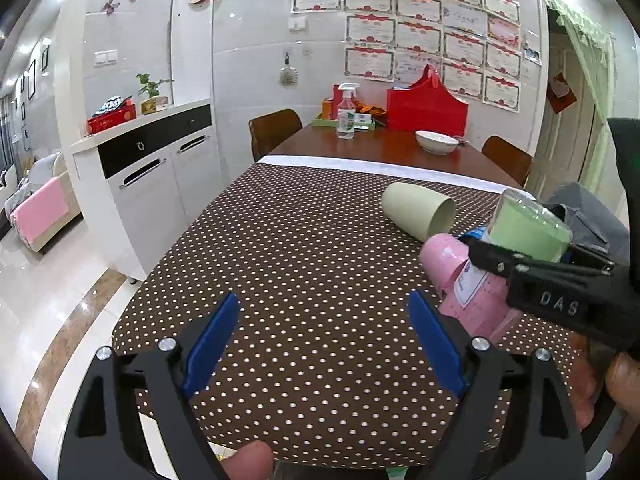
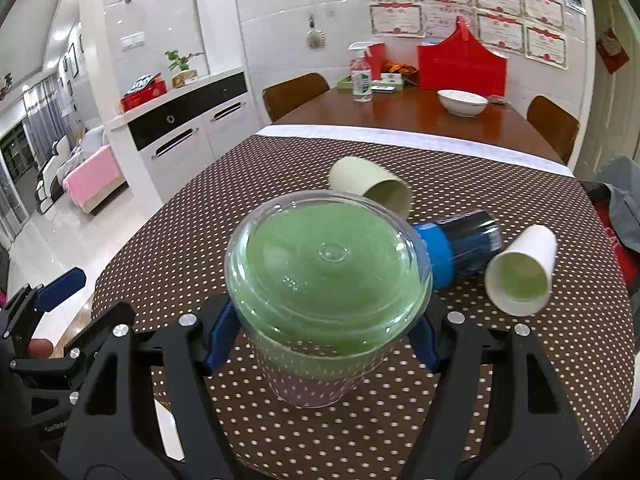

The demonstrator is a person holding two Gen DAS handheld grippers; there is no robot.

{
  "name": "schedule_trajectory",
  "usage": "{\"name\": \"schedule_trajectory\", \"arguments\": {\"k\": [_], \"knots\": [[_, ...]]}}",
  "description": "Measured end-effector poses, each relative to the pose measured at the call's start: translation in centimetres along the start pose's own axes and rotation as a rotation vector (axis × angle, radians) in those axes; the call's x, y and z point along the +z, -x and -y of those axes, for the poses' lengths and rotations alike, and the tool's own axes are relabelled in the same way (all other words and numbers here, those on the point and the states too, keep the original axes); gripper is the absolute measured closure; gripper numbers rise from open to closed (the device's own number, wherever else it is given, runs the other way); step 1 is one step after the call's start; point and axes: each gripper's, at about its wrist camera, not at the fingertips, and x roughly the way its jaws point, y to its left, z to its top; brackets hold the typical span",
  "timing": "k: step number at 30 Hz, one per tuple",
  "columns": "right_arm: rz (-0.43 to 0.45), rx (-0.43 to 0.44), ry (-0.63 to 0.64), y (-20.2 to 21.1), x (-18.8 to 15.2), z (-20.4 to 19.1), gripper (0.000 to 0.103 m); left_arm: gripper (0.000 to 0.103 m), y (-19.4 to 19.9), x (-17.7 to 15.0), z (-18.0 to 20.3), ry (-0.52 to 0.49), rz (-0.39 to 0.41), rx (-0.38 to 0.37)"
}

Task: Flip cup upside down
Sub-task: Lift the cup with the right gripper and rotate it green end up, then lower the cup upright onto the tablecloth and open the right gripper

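The clear cup with a green inside point(image 2: 328, 280) is clamped between the blue pads of the right tongs point(image 2: 326, 332), held off the dotted cloth with its closed base turned toward the right wrist camera and tilted upward; from the left wrist view the same cup point(image 1: 528, 228) sits in the right tongs point(image 1: 532, 258) over the right edge of the bench point(image 1: 300, 264). Just under it in that view lies a pink cup point(image 1: 468, 288) with a white label, on its side near the right edge. Behind the held cup a blue cup point(image 2: 460, 248) lies on its side, and beside that a white cup with a green inside point(image 2: 520, 276) lies with its mouth facing the camera. A pale green cup point(image 2: 372, 184) rests on its side farther toward the middle of the cloth. The left tongs point(image 1: 324, 340) hang released over the near edge of the bench, blue pads spread wide with nothing between them. At the far end of the bench, on bare wood, stand a white bowl point(image 1: 436, 142), a spray bottle point(image 1: 346, 112) and a red box point(image 1: 426, 106) against the wall.
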Motion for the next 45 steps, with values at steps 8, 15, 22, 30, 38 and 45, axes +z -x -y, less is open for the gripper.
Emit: {"name": "schedule_trajectory", "arguments": {"k": [8, 15, 22, 30, 38, 45], "knots": [[-0.028, 0.004, 0.043, -2.4, 0.0, -1.9, 0.034, 0.018, -0.6, -0.1, -1.5, 0.015, -0.010, 0.026], [-0.033, -0.018, 0.085, -3.4, -0.4, -2.8, 0.033, 0.018, -0.9, -0.2, -1.9, 0.016, -0.015, 0.030], [-0.034, -0.016, 0.098, -3.5, -0.5, -3.0, 0.019, 0.018, -0.8, -0.1, -1.8, 0.015, -0.011, 0.032], [-0.024, -0.004, 0.072, -3.1, -0.6, -2.6, 0.006, 0.018, -0.5, 0.0, -1.6, 0.014, -0.005, 0.036], [-0.019, 0.024, 0.046, -2.4, -0.8, -2.0, 0.006, 0.018, 0.4, 0.2, -1.4, 0.009, 0.009, 0.041], [0.068, 0.077, 0.014, 0.2, -1.0, -0.9, 0.006, 0.018, 1.7, 0.4, -0.5, 0.002, 0.035, 0.027]]}}
